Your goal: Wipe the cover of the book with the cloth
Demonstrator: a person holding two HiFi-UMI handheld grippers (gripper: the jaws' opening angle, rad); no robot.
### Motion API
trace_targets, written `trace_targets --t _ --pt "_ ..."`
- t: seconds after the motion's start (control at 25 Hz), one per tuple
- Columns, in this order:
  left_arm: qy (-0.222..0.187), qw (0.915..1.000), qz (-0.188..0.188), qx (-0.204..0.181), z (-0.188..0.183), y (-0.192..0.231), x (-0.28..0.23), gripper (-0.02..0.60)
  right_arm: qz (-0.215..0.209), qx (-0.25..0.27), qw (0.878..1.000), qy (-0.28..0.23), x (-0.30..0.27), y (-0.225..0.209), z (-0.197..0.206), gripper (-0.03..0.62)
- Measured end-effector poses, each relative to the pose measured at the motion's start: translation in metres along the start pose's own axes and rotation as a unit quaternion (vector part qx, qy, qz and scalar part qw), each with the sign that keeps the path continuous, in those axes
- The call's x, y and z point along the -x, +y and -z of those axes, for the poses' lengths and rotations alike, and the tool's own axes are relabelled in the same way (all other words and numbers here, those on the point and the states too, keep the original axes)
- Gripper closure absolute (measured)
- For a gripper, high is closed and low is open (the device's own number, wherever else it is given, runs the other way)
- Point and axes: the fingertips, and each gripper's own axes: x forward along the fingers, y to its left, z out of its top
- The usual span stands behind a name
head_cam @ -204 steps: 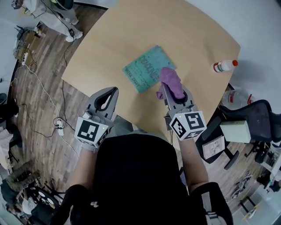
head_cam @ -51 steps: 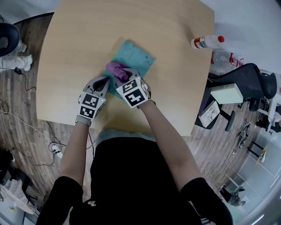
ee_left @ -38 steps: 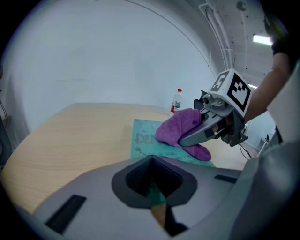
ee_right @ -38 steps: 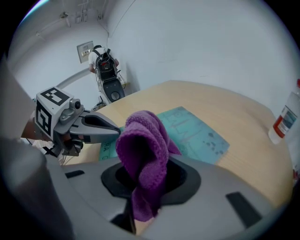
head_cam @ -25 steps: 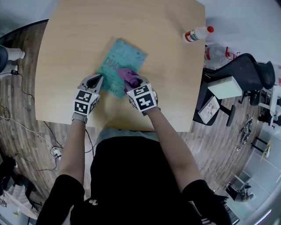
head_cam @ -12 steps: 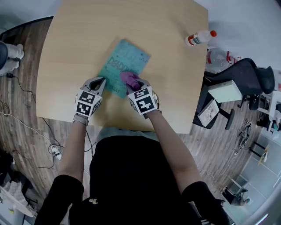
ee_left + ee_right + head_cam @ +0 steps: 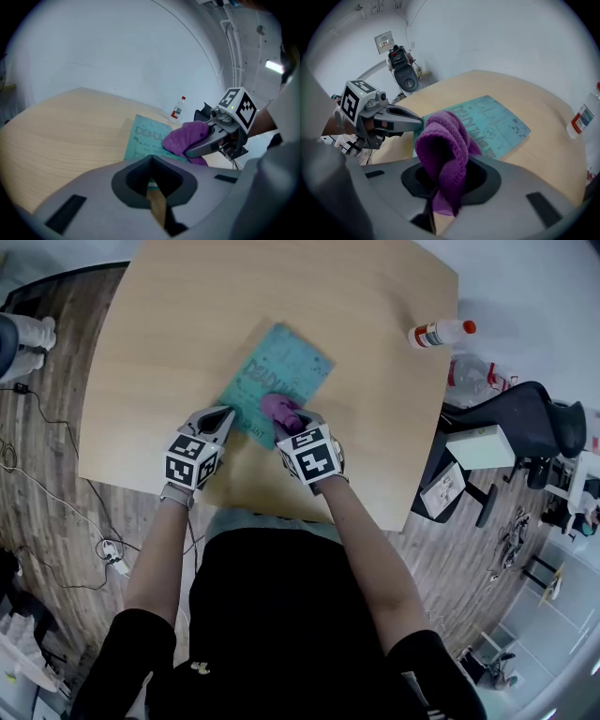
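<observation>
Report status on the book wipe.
Left gripper shut, empty, tip at near corner of book. Right gripper shut on purple cloth, cloth on the cover. Bottle lies far right, clear.

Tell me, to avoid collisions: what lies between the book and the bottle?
Only bare tabletop lies between teal book and red-capped bottle, per head view.

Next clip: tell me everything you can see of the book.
The book is thin with a teal cover. It lies flat and closed on the wooden table, turned at an angle to the table's edge. Dark lettering and specks mark the cover. The purple cloth, clamped in the right gripper, rests on the book's near end. The tip of the shut left gripper sits at its near left corner.
</observation>
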Motion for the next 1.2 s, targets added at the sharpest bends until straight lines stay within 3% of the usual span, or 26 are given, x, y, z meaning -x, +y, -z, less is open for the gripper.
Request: trace_targets --t 0.72,1.2 --pt "-0.002 0.9983 0.047 -0.034 0.003 -0.016 -0.007 0.561 -0.084 0.003 0.996 0.013 -0.04 0.032 -0.065 0.48" --pt "-0.013 0.9969 0.06 -0.05 -0.002 -0.017 -0.005 0.561 -0.119 0.03 0.992 -0.023 -0.058 0.046 -0.097 0.48"
